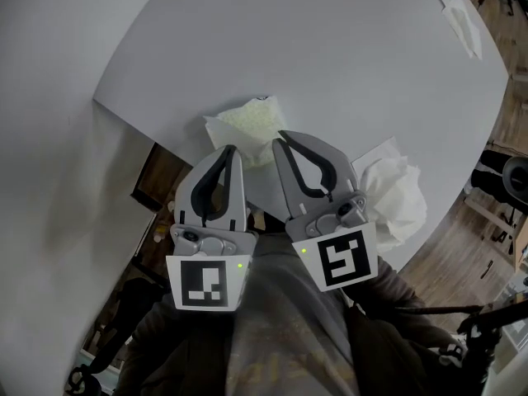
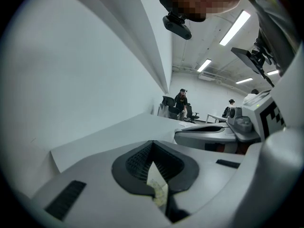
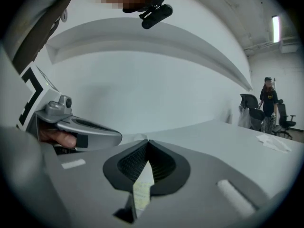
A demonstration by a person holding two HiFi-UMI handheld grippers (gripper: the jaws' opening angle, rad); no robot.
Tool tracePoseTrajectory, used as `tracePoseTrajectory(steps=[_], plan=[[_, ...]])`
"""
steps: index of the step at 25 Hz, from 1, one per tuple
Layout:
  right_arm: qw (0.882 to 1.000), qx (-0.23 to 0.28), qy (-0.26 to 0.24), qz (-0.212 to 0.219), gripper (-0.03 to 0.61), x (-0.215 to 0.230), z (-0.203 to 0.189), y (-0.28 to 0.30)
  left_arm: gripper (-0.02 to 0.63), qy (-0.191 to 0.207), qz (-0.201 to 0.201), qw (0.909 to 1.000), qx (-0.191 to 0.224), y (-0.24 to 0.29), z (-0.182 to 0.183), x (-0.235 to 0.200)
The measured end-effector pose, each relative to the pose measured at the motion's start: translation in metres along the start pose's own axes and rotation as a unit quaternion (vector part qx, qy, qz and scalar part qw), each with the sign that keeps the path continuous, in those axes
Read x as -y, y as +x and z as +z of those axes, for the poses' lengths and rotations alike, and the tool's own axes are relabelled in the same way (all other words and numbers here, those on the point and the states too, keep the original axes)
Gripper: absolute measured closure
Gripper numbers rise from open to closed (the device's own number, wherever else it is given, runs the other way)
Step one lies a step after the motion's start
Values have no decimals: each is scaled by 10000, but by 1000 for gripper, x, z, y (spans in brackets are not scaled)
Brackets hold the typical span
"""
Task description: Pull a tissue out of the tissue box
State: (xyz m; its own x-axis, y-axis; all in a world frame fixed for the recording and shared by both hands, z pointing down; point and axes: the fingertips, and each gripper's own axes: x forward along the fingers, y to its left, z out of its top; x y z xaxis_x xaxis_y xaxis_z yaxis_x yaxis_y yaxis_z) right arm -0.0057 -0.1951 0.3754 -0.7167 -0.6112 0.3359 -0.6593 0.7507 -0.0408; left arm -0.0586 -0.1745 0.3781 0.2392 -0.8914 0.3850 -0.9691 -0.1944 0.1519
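In the head view a pale, embossed tissue [image 1: 247, 122] stands up near the white table's [image 1: 330, 48] near edge; I cannot make out the box beneath it. Both grippers hang close to the body above that edge, side by side. The left gripper [image 1: 230, 150] has its jaws together, tips over the tissue's lower edge. To its right, the right gripper [image 1: 279, 141] is likewise shut, just beside the tissue. In the left gripper view the left gripper [image 2: 152, 144] shows only a thin pale sliver through its jaws, and so does the right gripper [image 3: 148, 142] in the right gripper view. Nothing is held.
A heap of crumpled white tissues [image 1: 398, 195] lies on the table right of the right gripper. Another loose tissue [image 1: 462, 19] lies at the far right edge. People and office chairs [image 3: 271, 109] stand in the background. Wooden floor [image 1: 462, 246] shows past the table.
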Motion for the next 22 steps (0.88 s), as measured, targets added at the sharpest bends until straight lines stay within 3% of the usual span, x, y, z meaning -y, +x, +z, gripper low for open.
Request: tracePoseTrajectory(steps=[6, 10, 14, 18, 22], plan=[[9963, 697, -215, -457, 575, -19, 64, -42, 617, 72, -47, 9983, 576, -48, 39, 0], [9878, 1226, -382, -880, 575, -27, 111, -75, 617, 108, -36, 9927, 1200, -83, 72, -7], [9788, 1651, -224, -1195, 575, -41, 147, -113, 617, 262, -276, 9881, 1491, -126, 85, 0], [9753, 1744, 67, -1353, 575, -72, 152, -141, 617, 372, -494, 9852, 1601, -166, 86, 4], [9782, 1604, 260, -1290, 575, -109, 130, -157, 617, 344, -617, 9861, 1507, -191, 71, 12]])
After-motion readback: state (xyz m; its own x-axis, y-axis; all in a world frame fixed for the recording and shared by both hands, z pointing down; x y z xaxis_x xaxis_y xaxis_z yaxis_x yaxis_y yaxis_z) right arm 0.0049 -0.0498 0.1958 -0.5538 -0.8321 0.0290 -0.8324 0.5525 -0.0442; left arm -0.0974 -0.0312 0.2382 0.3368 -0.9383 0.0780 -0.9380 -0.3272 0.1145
